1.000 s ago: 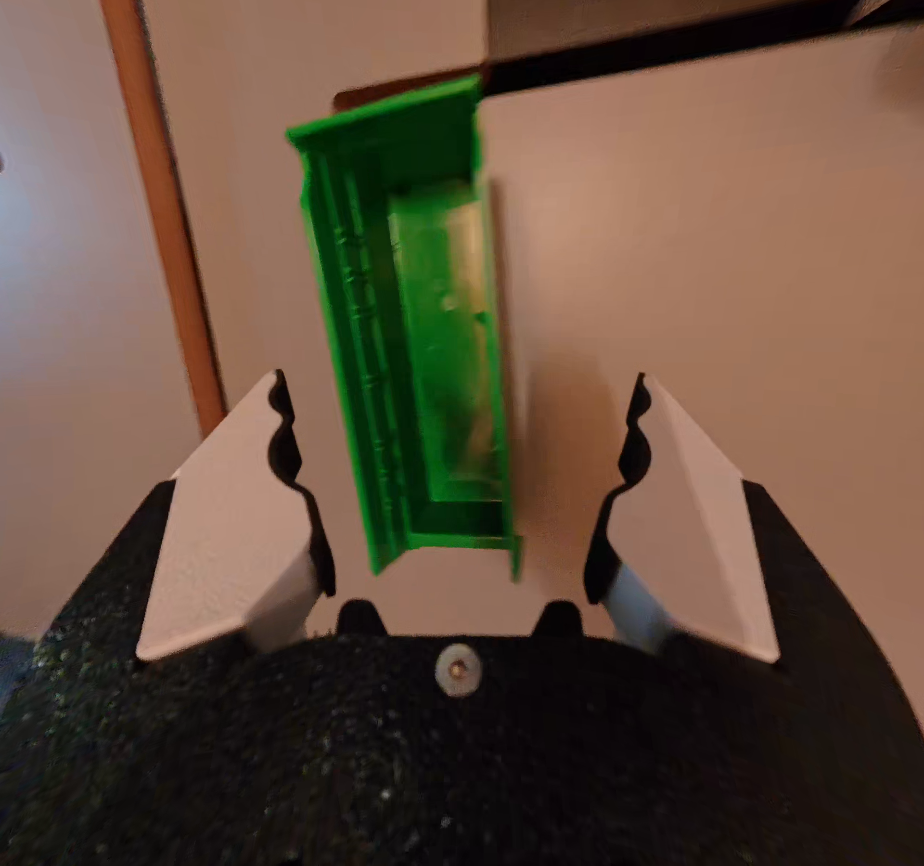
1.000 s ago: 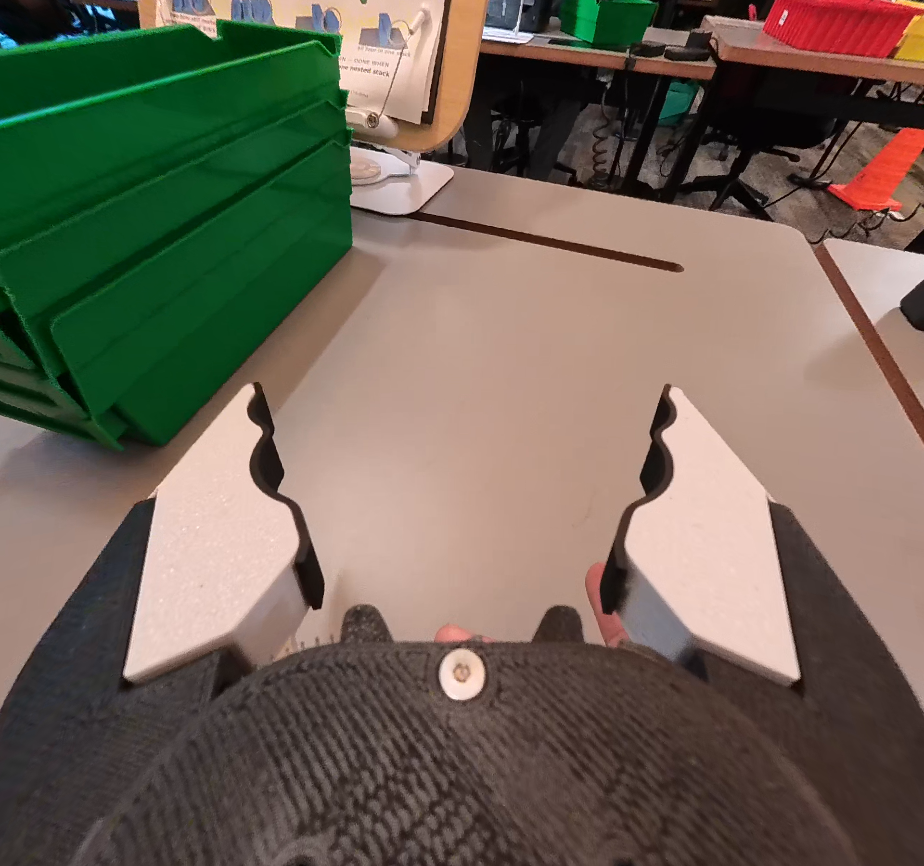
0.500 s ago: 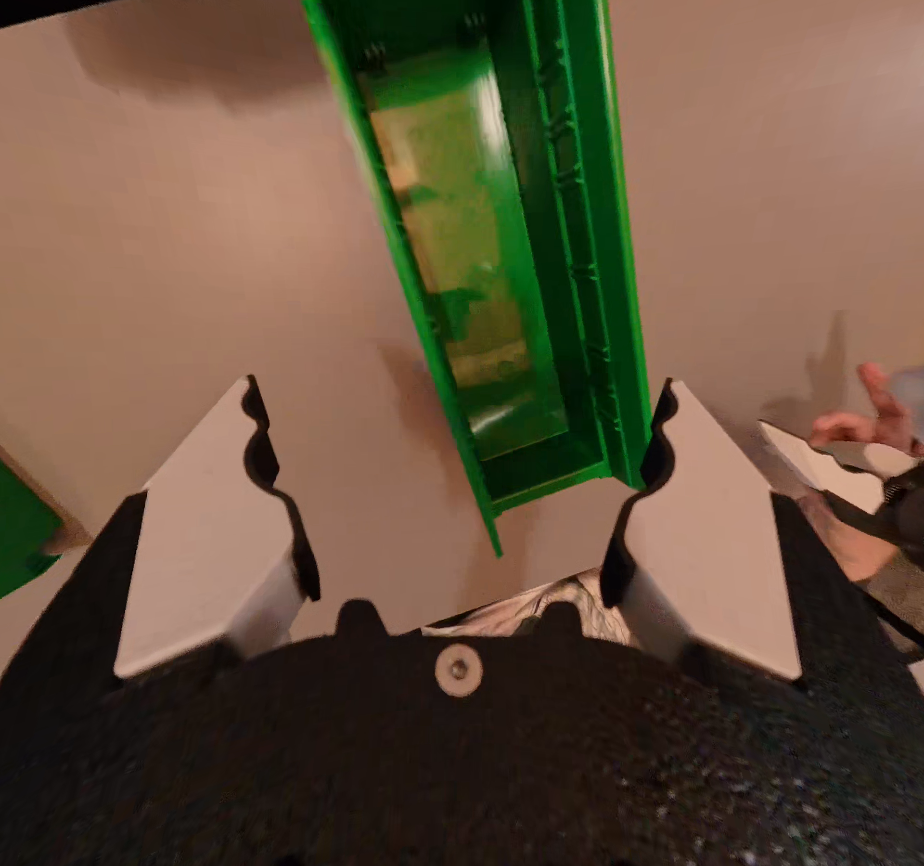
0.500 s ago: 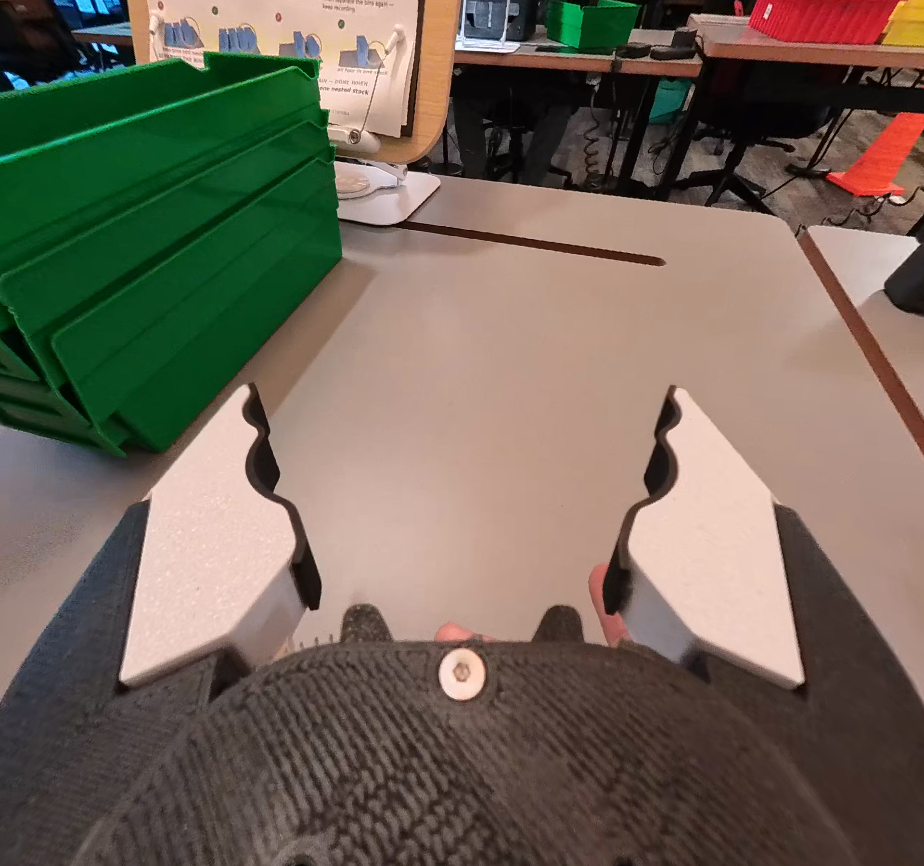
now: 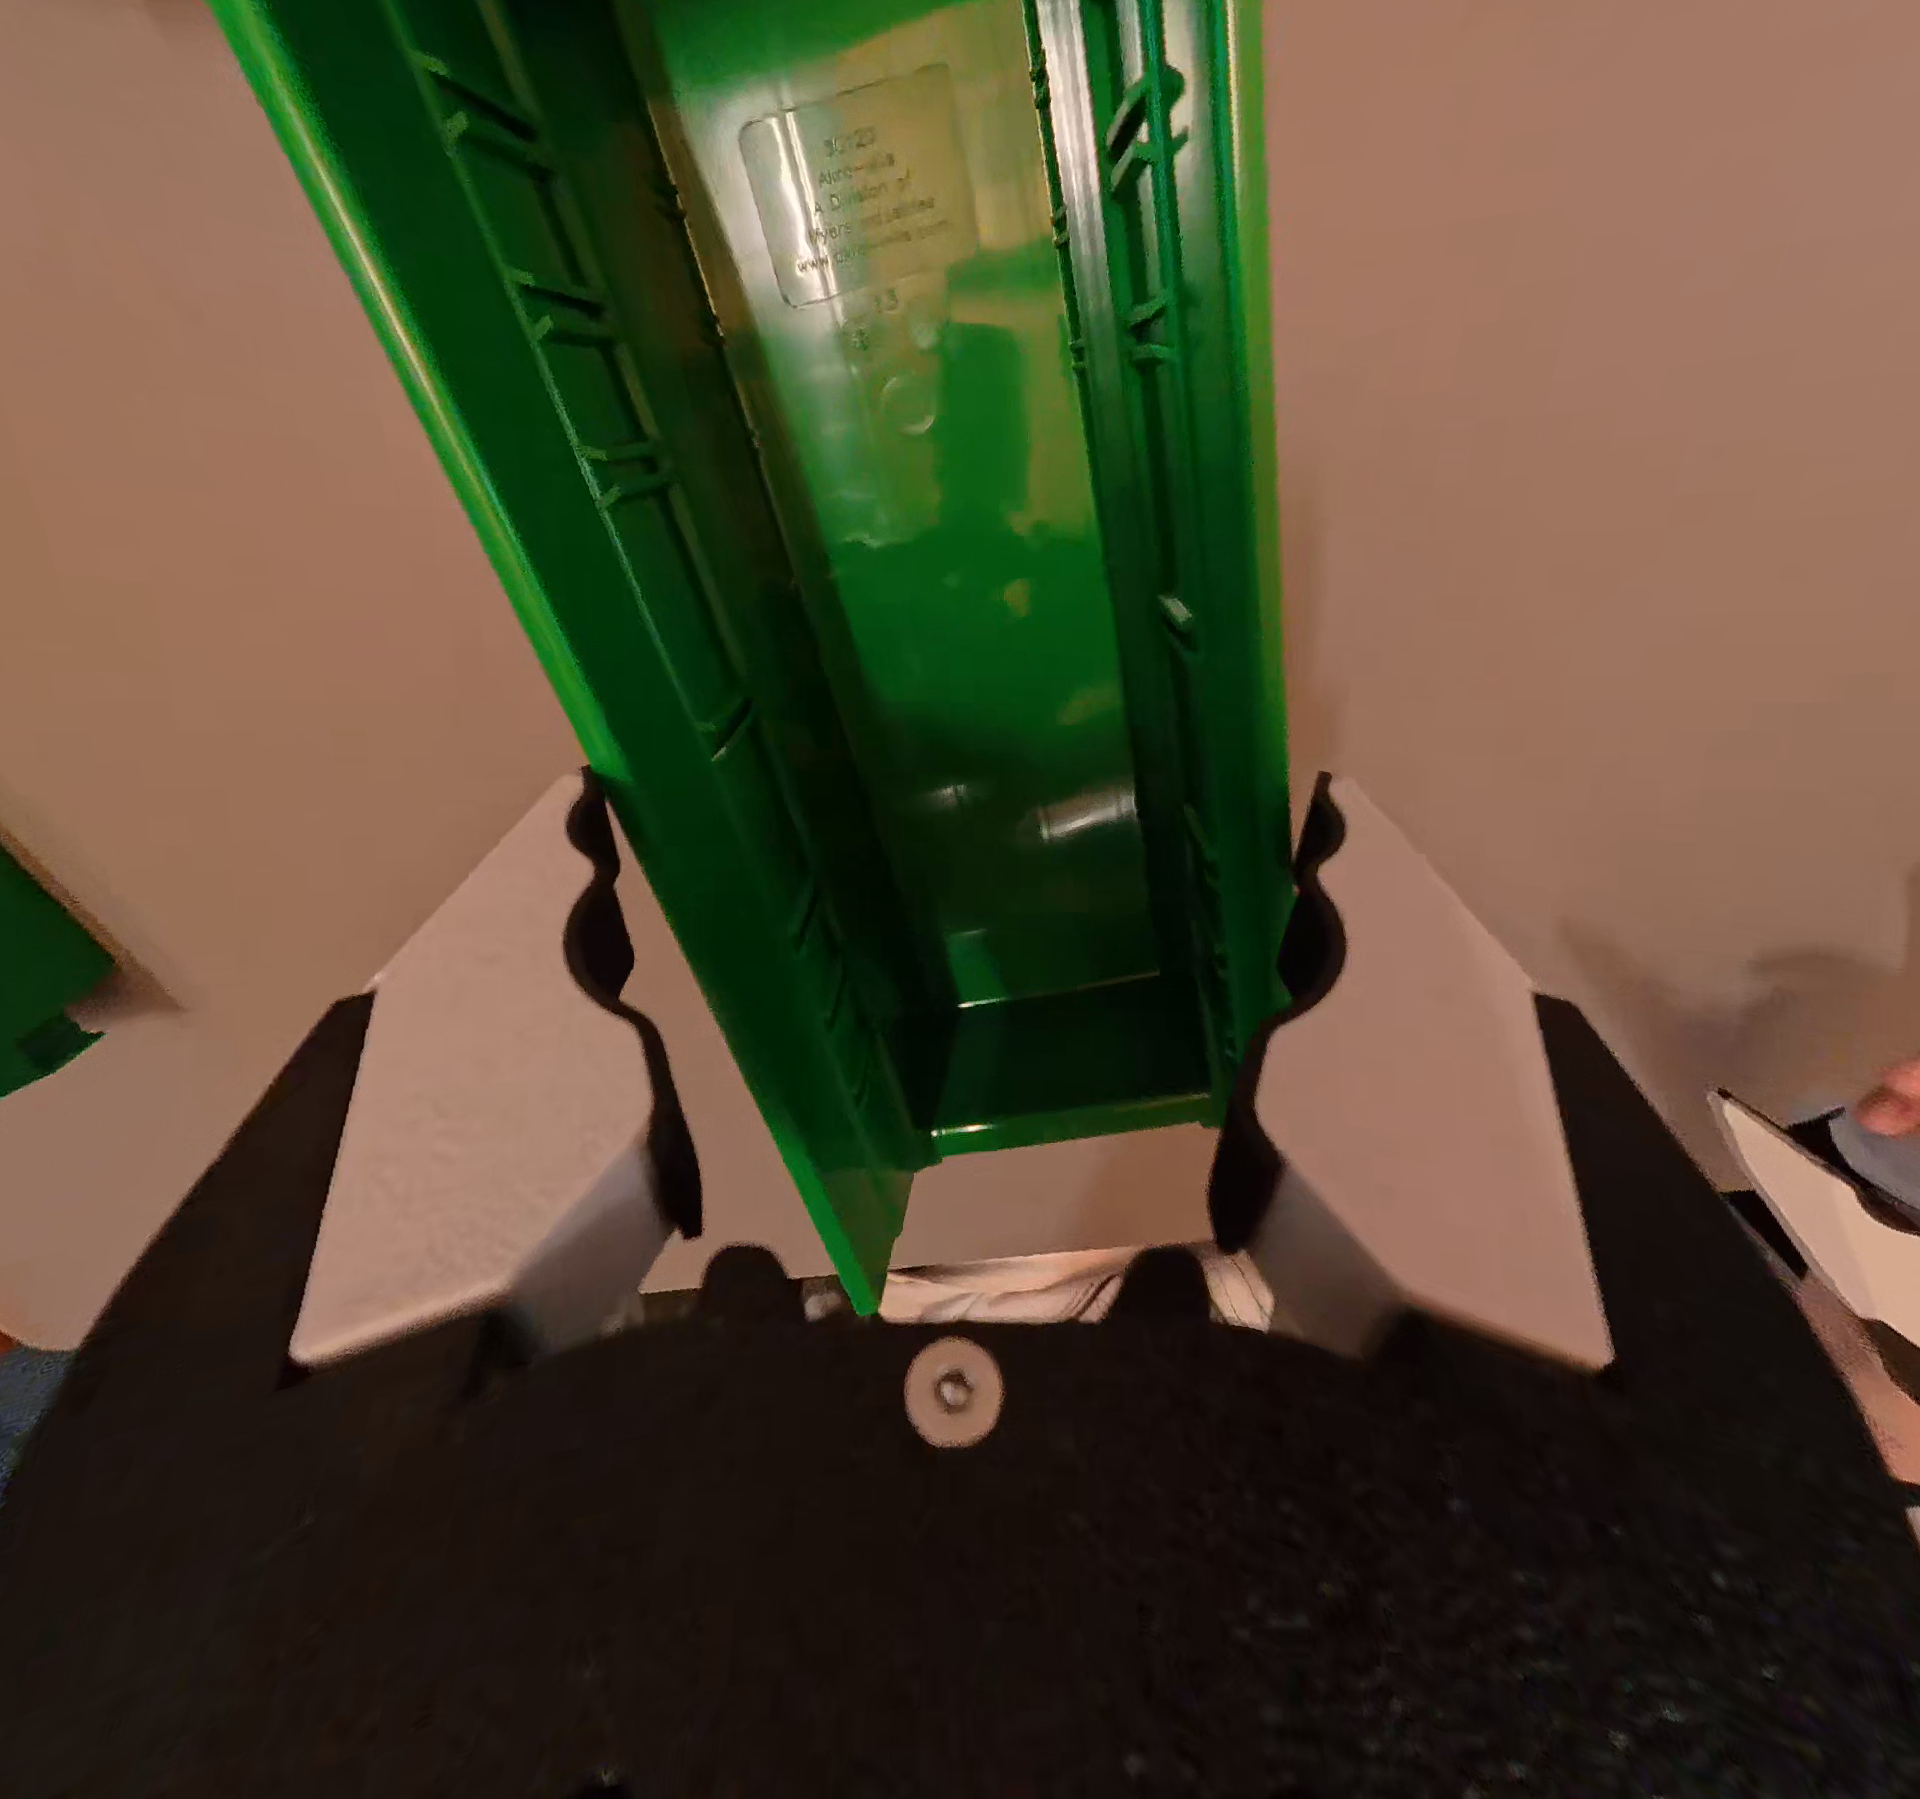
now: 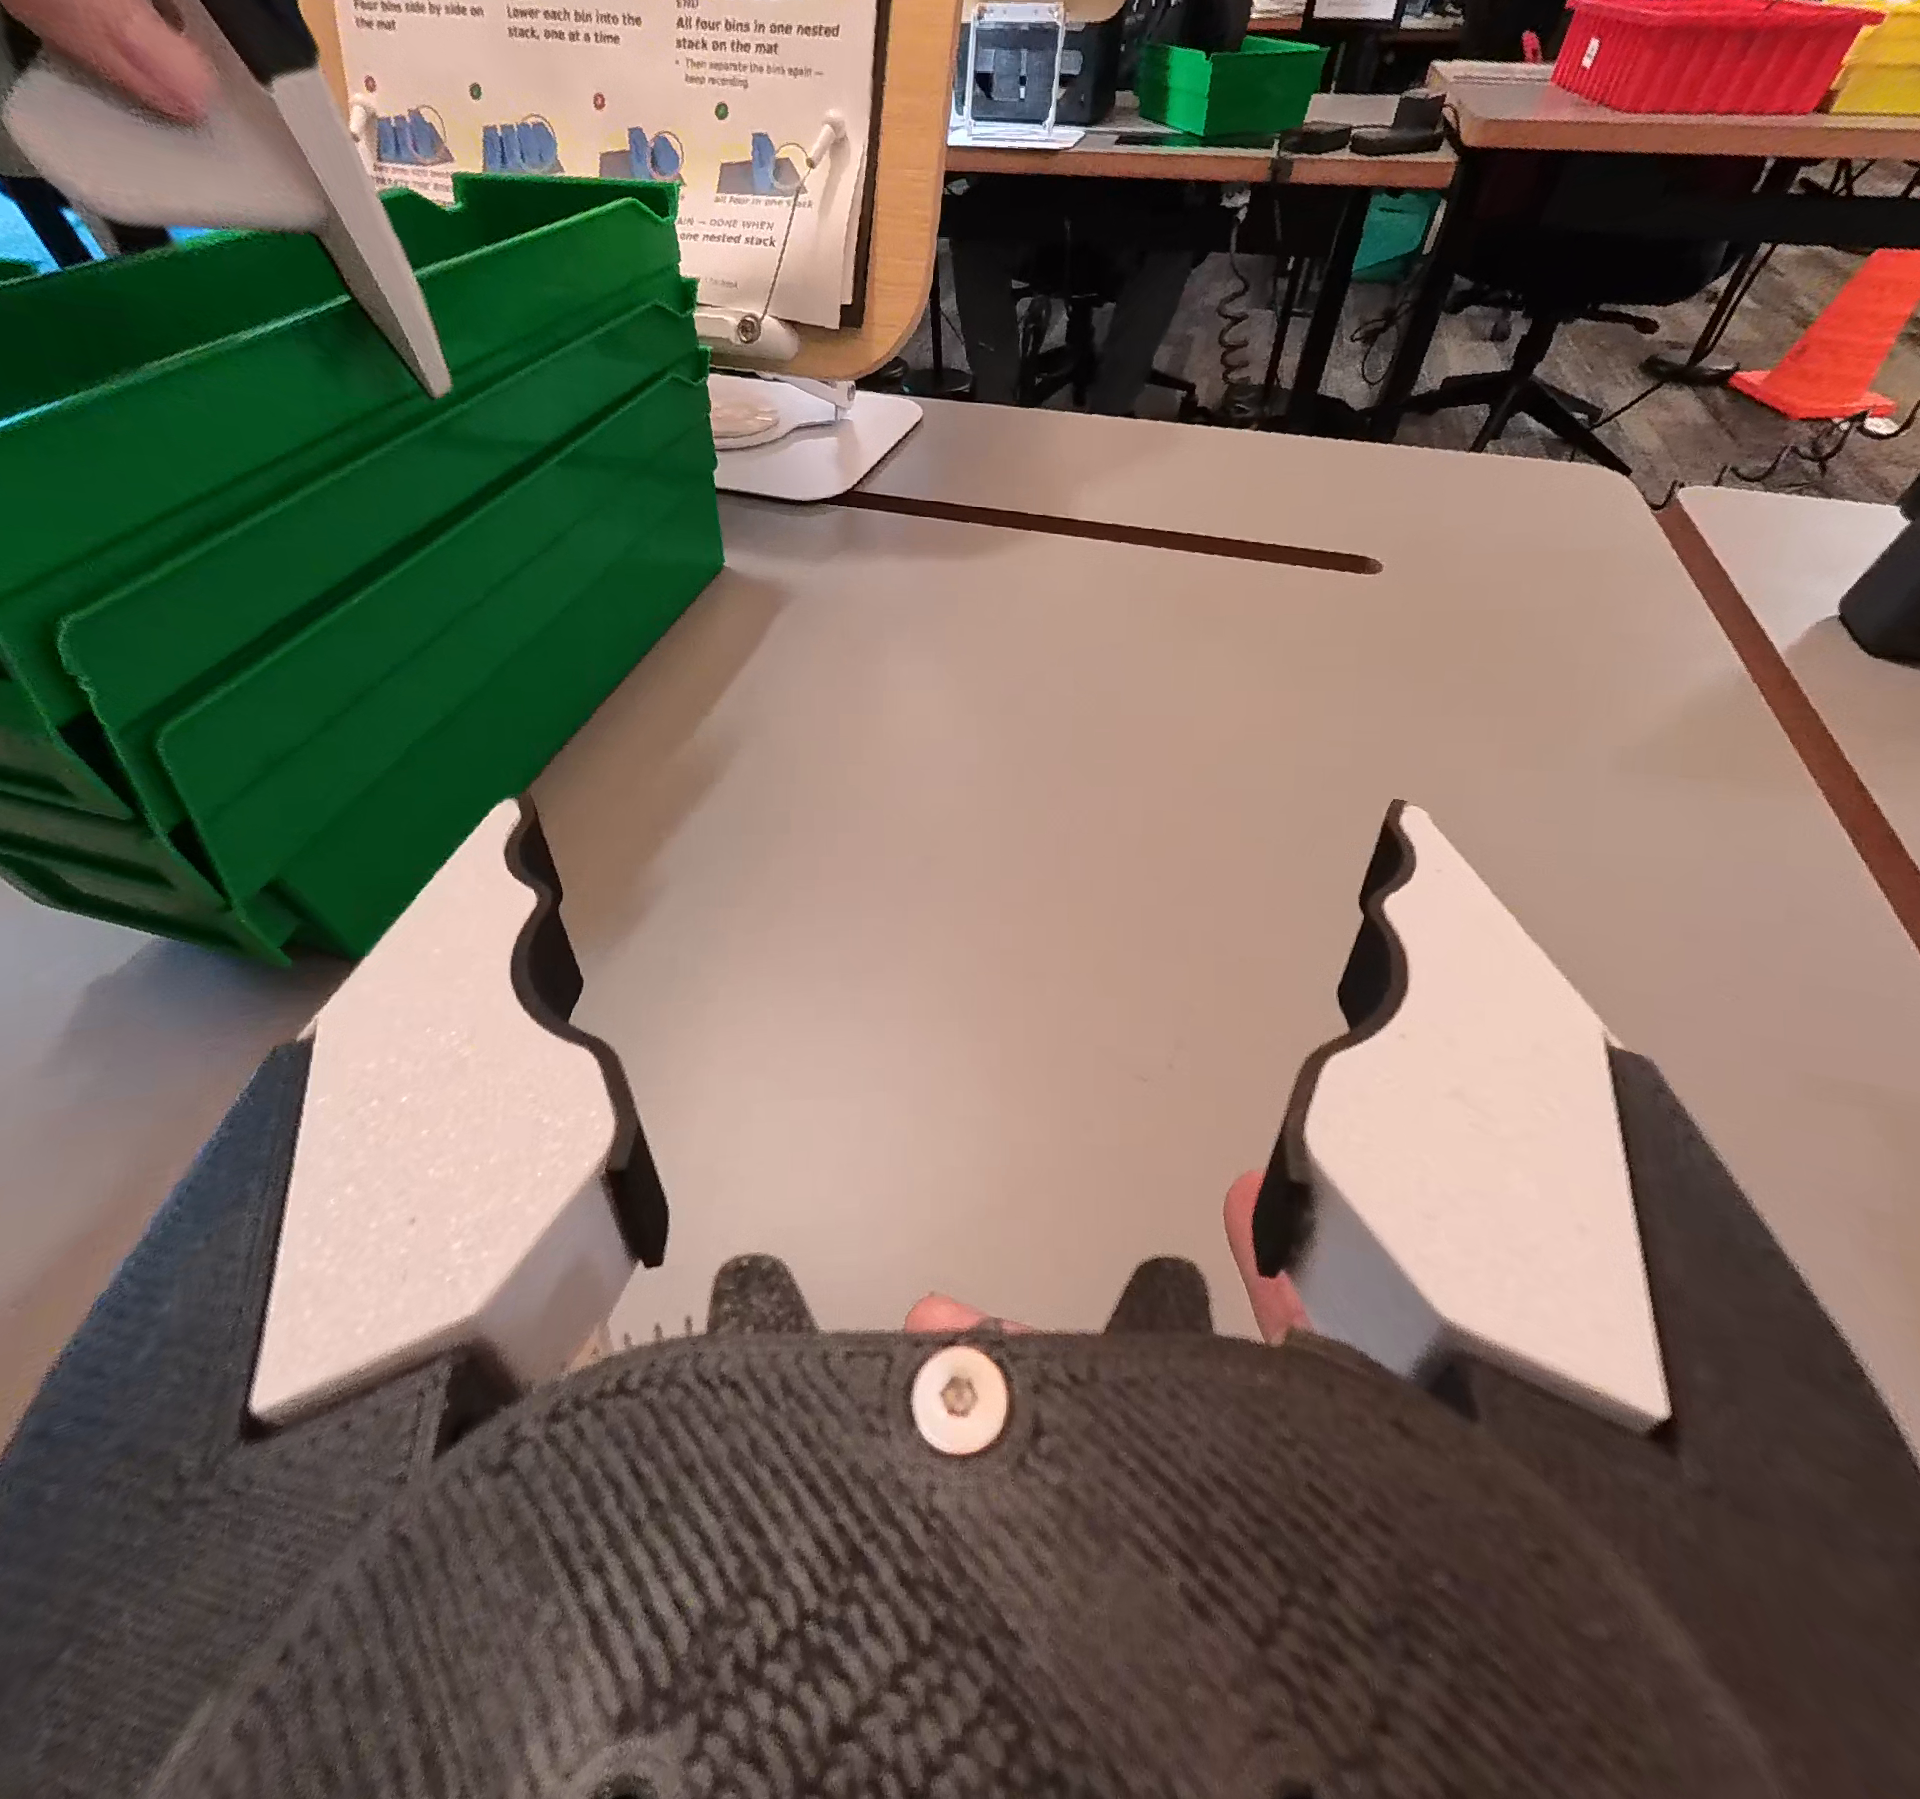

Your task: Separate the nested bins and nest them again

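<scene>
So the left tongs (image 5: 951, 1001) are pointing straight down into the green bins (image 5: 914, 523), looking into the long narrow inside of the top one. The fingers (image 5: 478, 1074) are spread wide and sit just outside the bin's near end, one on each long wall, right by the rims. Can't really tell if they're touching the plastic, but they're definitely not clenched on it.

From the right wrist view the green bins (image 6: 343, 544) are a nested stack of several sitting on the grey surface (image 6: 1039, 762) at about 10 o'clock, and you can see a white finger of the left tongs (image 6: 384, 295) poking down over the top rim.

The right tongs (image 6: 961, 918) are released too, wide apart with nothing between them, hovering low over bare surface and clear of the stack. An instruction board (image 6: 623, 87) stands behind the bins at 12 o'clock.
</scene>
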`<action>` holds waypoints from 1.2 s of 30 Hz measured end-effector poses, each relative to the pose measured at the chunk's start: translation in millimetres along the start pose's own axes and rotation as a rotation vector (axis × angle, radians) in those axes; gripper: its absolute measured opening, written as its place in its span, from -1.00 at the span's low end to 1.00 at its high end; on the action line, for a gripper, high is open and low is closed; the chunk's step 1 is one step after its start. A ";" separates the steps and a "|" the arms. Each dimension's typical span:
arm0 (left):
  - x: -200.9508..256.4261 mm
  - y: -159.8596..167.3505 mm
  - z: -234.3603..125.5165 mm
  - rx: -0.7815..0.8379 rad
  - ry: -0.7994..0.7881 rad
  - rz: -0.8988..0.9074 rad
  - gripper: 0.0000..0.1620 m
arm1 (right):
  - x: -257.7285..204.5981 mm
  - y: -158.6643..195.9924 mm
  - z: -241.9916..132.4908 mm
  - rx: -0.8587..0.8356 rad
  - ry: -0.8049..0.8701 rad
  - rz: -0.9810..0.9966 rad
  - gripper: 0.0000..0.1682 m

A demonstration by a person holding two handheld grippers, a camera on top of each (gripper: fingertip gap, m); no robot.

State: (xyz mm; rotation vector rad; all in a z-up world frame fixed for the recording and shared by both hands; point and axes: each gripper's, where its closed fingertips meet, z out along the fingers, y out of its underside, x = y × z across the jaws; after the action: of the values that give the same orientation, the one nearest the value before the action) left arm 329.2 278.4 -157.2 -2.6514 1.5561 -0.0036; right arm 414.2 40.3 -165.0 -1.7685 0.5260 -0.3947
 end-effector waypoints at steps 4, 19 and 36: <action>-1.8 -0.4 4.1 0.006 -0.029 0.000 0.58 | -2.8 1.3 1.3 -0.007 -0.008 -0.006 0.77; -7.0 7.3 2.2 -0.097 -0.064 0.057 0.33 | -2.4 1.1 0.6 -0.007 -0.011 -0.009 0.76; -6.7 14.8 -3.6 -0.151 -0.047 0.055 0.36 | -3.7 7.8 4.6 -0.030 -0.018 -0.017 0.75</action>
State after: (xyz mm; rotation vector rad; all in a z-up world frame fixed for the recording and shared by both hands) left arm 312.9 276.9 -154.3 -2.6958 1.6770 0.1852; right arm 412.4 44.5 -173.7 -1.8049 0.5070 -0.3840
